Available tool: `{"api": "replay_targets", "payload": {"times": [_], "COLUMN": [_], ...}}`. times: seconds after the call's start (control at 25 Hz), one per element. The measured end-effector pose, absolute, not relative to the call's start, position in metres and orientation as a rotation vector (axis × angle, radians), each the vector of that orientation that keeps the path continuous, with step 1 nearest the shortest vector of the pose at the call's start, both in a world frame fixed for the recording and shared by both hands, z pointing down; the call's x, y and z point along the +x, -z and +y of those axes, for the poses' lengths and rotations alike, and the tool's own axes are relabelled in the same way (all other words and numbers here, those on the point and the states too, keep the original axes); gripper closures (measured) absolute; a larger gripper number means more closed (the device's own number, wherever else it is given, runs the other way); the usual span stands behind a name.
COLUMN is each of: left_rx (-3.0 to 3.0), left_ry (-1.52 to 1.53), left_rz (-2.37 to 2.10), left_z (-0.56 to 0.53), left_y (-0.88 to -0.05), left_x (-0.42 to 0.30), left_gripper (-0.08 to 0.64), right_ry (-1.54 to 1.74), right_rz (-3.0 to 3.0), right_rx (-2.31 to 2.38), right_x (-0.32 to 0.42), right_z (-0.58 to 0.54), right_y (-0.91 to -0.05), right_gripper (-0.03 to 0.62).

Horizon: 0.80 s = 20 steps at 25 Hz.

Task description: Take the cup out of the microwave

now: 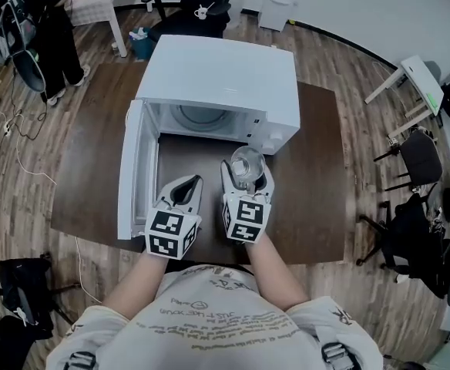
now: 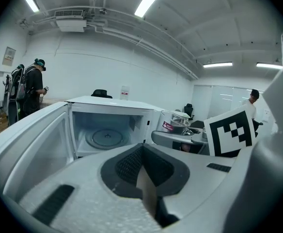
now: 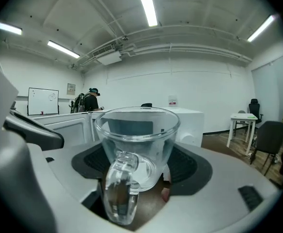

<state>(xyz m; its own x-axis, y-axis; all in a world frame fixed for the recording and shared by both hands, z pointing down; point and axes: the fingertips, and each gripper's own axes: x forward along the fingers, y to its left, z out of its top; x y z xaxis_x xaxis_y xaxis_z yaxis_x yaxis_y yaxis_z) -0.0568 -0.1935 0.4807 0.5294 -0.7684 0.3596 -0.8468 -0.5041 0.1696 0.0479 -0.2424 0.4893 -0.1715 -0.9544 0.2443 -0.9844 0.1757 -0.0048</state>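
Right tongs (image 1: 248, 169) clamp the empty glass cup (image 1: 247, 160), left tongs (image 1: 191, 182) closed, microwave (image 1: 221, 75) open.

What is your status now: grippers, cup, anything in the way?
Right gripper shut on glass cup, cup outside the microwave, in front of it. Left gripper shut, empty. Door open at left; nothing blocks the cup.

One microwave (image 1: 223, 79), one glass cup (image 1: 247, 160), one table (image 1: 317, 176), one left gripper (image 1: 188, 184), one right gripper (image 1: 246, 171).

Open-plan office or lab: swivel chairs (image 1: 196, 10), white desks (image 1: 416, 77), whiteboard (image 3: 43, 101), ceiling strip lights (image 3: 147, 5), wood floor (image 1: 348, 52).
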Motion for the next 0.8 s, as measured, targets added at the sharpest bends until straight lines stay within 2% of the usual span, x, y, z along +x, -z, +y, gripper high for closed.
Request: {"api": "replay_targets", "payload": {"times": [0.32,0.8], "left_rx": [2.487,2.490], "left_ry": [-0.332,-0.313], "left_rz": [-1.302,-1.339], "left_z": [-0.181,-0.185], "left_y": [-0.478,-0.475], "left_x": [-0.028,-0.026], "left_gripper": [0.546,0.546], "right_ry": [-0.194,-0.231], "right_rz": [-2.231,-2.229], "right_rx": [1.888,1.881], "right_x": [0.069,0.073], "right_z": [-0.224,-0.216], "right_y": [-0.482,-0.480], "right_gripper": [0.219,0.219]}}
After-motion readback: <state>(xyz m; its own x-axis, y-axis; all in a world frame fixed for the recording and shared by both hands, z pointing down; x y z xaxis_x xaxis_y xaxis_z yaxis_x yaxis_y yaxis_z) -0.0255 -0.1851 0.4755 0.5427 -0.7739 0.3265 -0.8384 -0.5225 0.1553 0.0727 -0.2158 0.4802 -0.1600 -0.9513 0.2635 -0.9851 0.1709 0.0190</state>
